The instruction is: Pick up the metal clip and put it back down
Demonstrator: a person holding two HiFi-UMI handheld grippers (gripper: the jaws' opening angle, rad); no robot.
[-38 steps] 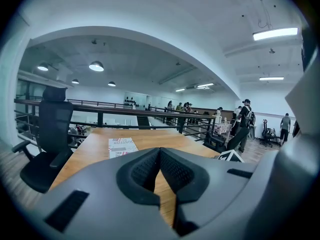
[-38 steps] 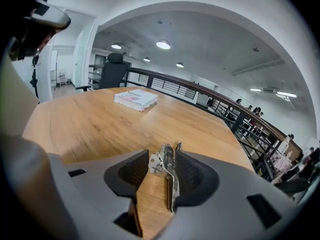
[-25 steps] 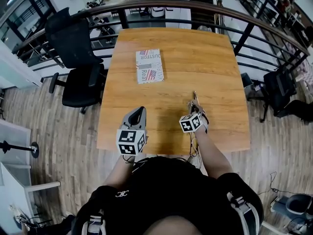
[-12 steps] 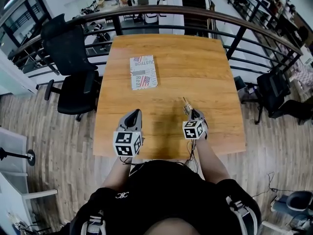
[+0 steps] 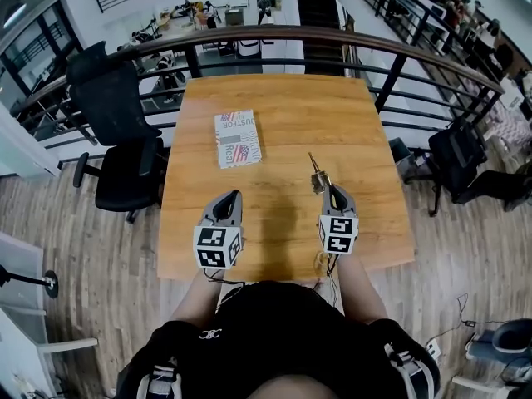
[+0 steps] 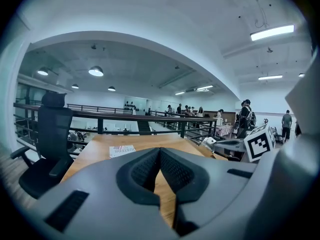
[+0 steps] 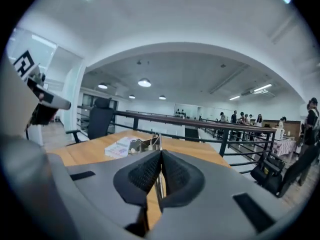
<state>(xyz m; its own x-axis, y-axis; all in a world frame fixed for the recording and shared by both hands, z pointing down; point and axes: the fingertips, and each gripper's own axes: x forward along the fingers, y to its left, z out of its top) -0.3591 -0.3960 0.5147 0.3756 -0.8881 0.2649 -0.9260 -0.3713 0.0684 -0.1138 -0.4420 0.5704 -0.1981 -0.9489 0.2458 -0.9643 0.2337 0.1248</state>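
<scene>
My right gripper (image 5: 331,189) is shut on the metal clip (image 5: 317,173), which juts forward from its tips over the wooden table (image 5: 357,123). In the right gripper view the clip's (image 7: 145,144) thin wire handles are pinched between the pads of the right gripper (image 7: 160,155), and its silver body stands out ahead of them. My left gripper (image 5: 230,195) hovers over the table's near left part. Its pads meet at the tip of the left gripper (image 6: 160,152) with nothing between them.
A printed packet (image 5: 237,138) lies flat on the table's far left part. A black office chair (image 5: 116,115) stands left of the table. A dark railing (image 5: 274,36) runs behind the far edge. People stand far off at the right.
The right gripper's jaws have shut on the clip, which now sticks out ahead of them off the table. The left gripper has stayed where it was.
</scene>
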